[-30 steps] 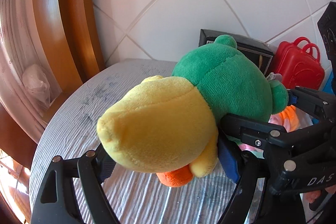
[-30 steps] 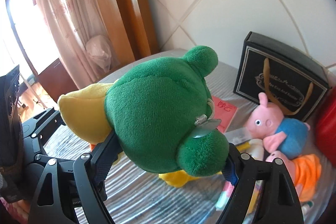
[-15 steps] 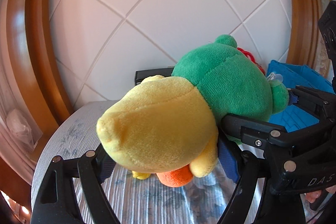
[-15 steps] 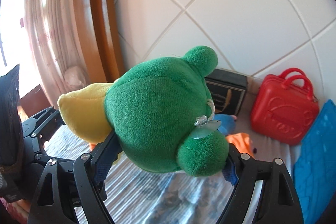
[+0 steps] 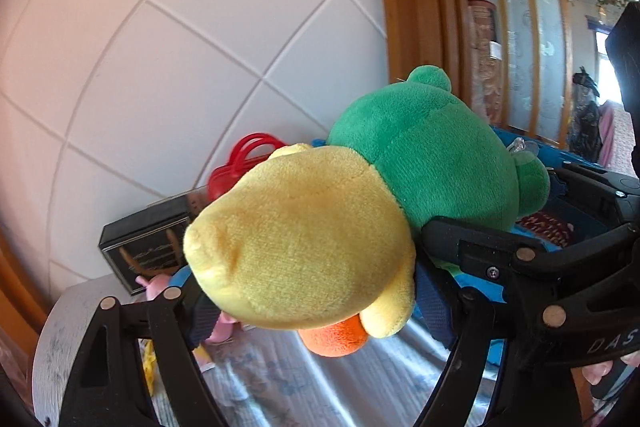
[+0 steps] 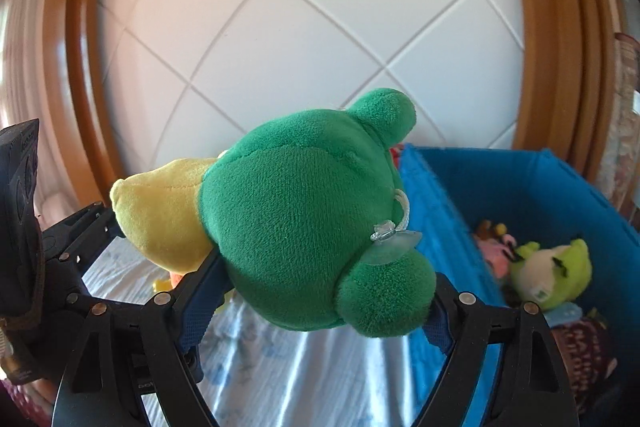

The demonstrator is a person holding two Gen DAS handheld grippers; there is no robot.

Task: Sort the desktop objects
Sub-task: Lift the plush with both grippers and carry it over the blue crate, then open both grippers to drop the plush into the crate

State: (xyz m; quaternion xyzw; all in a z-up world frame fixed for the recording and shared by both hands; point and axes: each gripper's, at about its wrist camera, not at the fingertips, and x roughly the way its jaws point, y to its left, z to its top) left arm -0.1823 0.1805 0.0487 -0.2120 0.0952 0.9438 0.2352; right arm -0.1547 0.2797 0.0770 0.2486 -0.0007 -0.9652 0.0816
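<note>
Both grippers hold one plush duck in the air above the table. My left gripper [image 5: 320, 303] is shut on its yellow body [image 5: 296, 243]. My right gripper [image 6: 316, 291] is shut on its green head [image 6: 296, 227], which has a clear suction cup [image 6: 390, 239] on a cord. The orange foot [image 5: 332, 339] hangs below. A blue fabric bin [image 6: 532, 187] stands to the right, with a light green plush [image 6: 552, 271] and other soft toys inside. The bin also shows behind the duck in the left wrist view [image 5: 480, 283].
A red toy suitcase [image 5: 232, 171], a black gift bag [image 5: 148, 247] and a pink plush [image 5: 160, 283] stand at the back of the grey-clothed table [image 5: 320, 387]. A white tiled wall [image 6: 300, 27] with wooden frames lies behind.
Both grippers have swung to the right with the duck. The blue bin and its toys have come into the right wrist view. The grip on the duck is unchanged.
</note>
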